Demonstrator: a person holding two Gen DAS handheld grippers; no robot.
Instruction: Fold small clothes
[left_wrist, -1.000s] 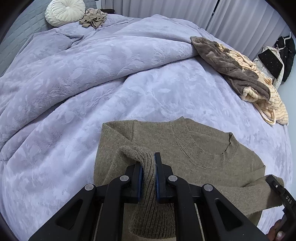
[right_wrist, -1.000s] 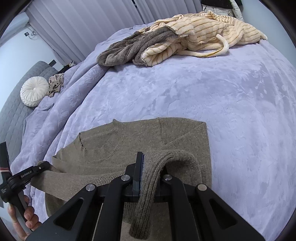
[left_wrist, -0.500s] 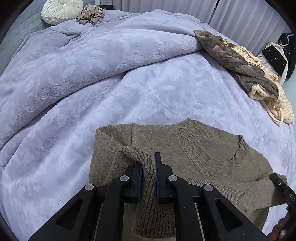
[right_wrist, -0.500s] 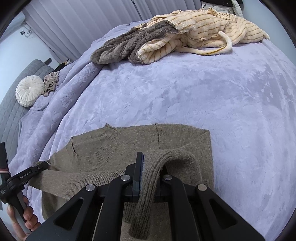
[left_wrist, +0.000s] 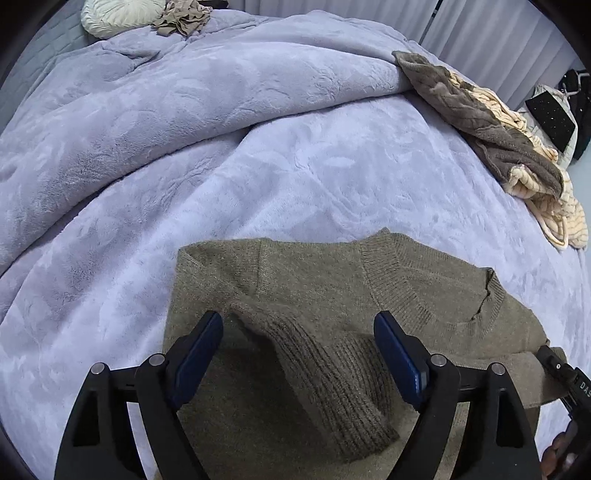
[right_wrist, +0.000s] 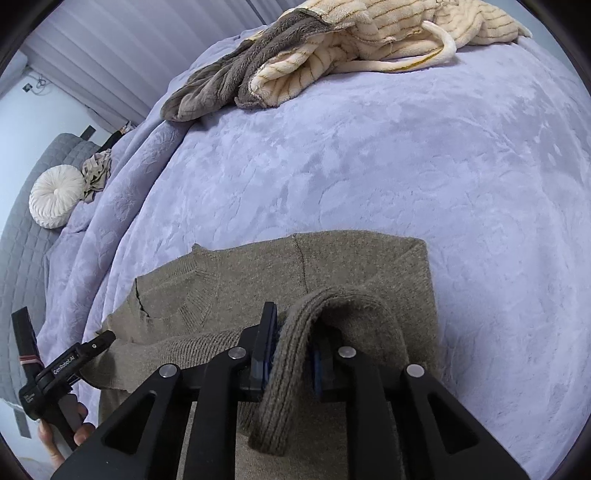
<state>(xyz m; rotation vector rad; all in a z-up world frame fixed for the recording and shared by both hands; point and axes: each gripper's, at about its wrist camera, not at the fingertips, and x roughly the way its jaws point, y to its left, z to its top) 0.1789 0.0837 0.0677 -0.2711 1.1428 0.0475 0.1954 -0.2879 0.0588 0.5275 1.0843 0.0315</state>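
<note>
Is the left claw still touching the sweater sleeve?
Apart. The left wrist view shows the left claw wide open, the sleeve lying between its fingers with gaps on both sides.

Soft, even, cool daylight fills both my fisheye views. Shadows are faint, darkest under my left gripper. No glare. Edges bend strongly and darken into black corners; focus stays sharp.

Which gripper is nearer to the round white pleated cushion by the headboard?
Left. The left gripper works the sweater on the side toward the round white pleated cushion. The right gripper sits on the sweater's far side, toward the cream striped robe.
</note>
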